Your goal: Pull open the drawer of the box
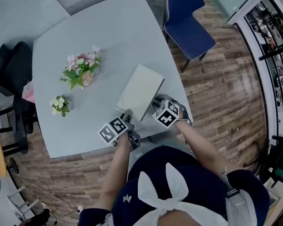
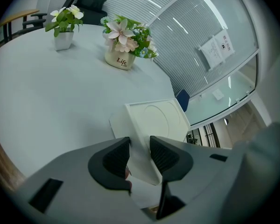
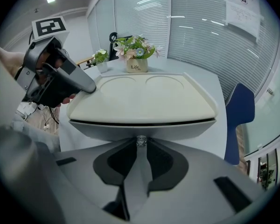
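Right claw [image 3: 140, 144], closed: I am gripping the small clear knob [image 3: 141, 140] on the drawer [image 3: 140, 129] front, one pad on either side of it. Only the front of the drawer is showing, under a dark seam below the lid of the white box [image 3: 140, 99].

Left claw [image 2: 140, 147], closed on the box: I am holding one near corner of it, the corner filling the gap between the pads [image 2: 113, 158].

The box is lying flat on the pale table [image 1: 118, 36], at the table's near edge and close to its right corner, drawer front facing me.

Farther in on the table, a cream flower pot [image 2: 119, 59] of pink and white blooms is standing upright. A smaller white pot [image 2: 64, 40] is standing towards the table's left edge.

A blue chair [image 1: 188, 27] is standing off the table's far right side, on the wood floor [image 1: 226, 93].
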Motion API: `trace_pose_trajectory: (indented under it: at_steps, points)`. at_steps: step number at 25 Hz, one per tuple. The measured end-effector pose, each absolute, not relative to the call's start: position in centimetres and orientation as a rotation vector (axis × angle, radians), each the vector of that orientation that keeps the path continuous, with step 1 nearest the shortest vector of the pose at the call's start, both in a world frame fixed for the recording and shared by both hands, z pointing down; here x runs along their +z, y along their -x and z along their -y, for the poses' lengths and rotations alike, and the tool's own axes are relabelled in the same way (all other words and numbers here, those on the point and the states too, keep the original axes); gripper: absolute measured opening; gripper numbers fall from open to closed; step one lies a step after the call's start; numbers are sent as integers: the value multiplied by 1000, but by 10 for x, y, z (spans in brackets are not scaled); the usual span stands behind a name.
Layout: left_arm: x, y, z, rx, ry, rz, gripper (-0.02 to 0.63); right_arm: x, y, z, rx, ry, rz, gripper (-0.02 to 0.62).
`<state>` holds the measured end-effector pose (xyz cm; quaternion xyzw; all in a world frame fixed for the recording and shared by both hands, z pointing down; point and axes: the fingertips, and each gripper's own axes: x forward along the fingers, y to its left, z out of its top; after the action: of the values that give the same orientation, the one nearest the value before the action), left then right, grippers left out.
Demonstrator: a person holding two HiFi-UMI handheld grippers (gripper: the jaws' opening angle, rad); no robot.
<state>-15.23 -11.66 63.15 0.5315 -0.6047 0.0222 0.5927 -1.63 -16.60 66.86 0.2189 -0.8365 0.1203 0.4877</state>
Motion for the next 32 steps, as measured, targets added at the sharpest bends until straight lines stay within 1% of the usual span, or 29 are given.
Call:
trace_pose_trajectory:
  at_steps: [32]
  points:
    - [632,153,117,64,-1247,1399,150,668,-7,153,324,-527,2032,72]
